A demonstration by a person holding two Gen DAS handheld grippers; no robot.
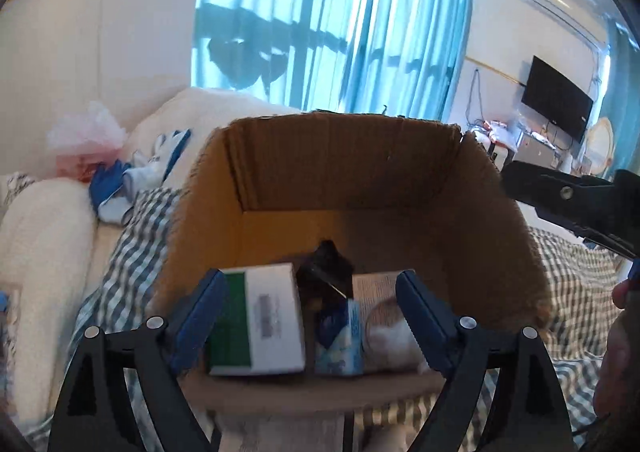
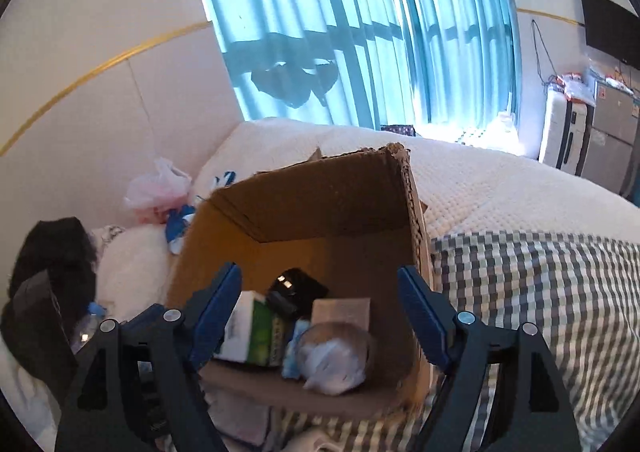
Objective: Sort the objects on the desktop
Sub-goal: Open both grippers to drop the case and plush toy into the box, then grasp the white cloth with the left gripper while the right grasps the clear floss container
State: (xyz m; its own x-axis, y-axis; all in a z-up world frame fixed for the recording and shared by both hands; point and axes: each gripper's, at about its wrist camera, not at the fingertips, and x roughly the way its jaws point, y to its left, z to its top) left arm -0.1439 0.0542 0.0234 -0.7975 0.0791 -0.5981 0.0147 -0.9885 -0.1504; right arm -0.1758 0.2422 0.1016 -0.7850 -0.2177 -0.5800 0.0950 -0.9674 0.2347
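Both wrist views look forward and downward along their own gripper's fingers, close above the open brown cardboard box (image 1: 352, 172) (image 2: 320, 204) on the bed. The left view faces its far wall squarely; the right view looks from further right, slightly higher. Both share the box's interior and the turquoise curtain (image 1: 340, 20) (image 2: 360, 24) behind.

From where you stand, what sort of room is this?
Most likely a lived-in bedroom: a bed with a checked blanket, teal curtains over a window, and a wall-mounted TV. The cardboard box sits on the bed.
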